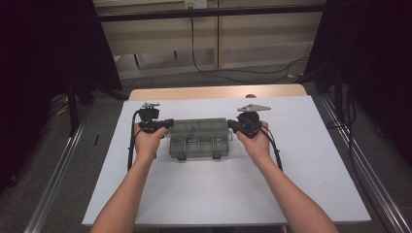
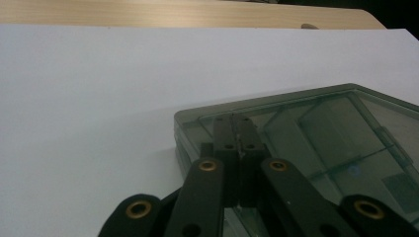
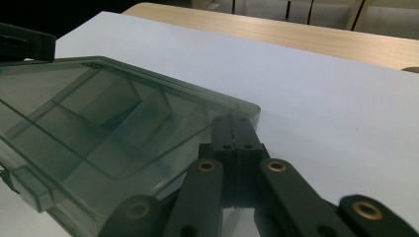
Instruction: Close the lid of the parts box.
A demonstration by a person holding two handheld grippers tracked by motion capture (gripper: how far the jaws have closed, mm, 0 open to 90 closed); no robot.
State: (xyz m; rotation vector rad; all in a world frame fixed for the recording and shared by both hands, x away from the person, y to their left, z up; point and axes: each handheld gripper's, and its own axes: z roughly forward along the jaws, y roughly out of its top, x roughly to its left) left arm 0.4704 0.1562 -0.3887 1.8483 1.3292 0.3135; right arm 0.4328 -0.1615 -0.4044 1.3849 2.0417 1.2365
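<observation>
A translucent grey-green compartment box (image 1: 199, 137) lies with its lid down in the middle of the white table top (image 1: 194, 194). My left gripper (image 1: 167, 124) is at the box's left end. In the left gripper view its jaws (image 2: 234, 121) are shut, tips over the near corner of the lid (image 2: 321, 133). My right gripper (image 1: 231, 125) is at the box's right end. Its jaws (image 3: 232, 121) are also shut, tips over the corner of the box (image 3: 99, 128). Whether the tips touch the lid cannot be told. The compartments look empty.
Two dark latches (image 1: 180, 156) sit on the box's front side. A strip of wooden table (image 1: 218, 91) shows behind the white sheet. Black curtains hang at both sides, a cable (image 1: 233, 73) lies on the floor behind, and metal rails (image 1: 359, 160) run along the table.
</observation>
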